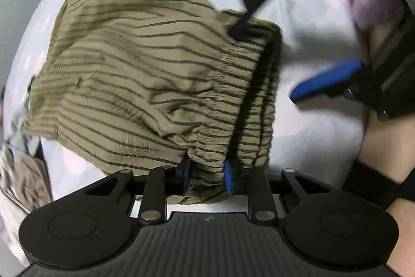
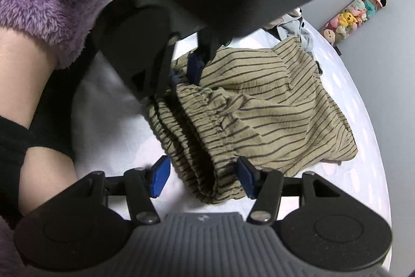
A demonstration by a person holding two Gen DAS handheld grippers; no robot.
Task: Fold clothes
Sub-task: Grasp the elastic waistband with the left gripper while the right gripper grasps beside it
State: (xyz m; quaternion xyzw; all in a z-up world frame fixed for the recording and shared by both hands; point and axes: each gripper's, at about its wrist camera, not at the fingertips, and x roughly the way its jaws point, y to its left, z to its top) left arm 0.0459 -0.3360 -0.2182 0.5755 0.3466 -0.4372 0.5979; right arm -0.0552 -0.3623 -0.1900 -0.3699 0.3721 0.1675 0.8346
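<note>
You're in a home bedroom: your work surface is a bed with a pale patterned sheet (image 2: pixel 363 121), a row of plush toys (image 2: pixel 355 12) sits along the grey wall (image 2: pixel 389 56), and more clothes (image 2: pixel 293 27) are piled at the bed's far end.

Olive-tan striped garment (image 1: pixel 145 74) – seemingly shorts, folded over – lies rumpled on the pale bedsheet (image 1: pixel 311 126), elastic waistband bunched.

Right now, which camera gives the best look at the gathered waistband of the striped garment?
The right wrist view: the waistband runs across mid-frame, its stacked layers visible, with the right gripper open astride its near end. The left wrist view shows the waistband blurred, with the left gripper pinching its edge.
</note>
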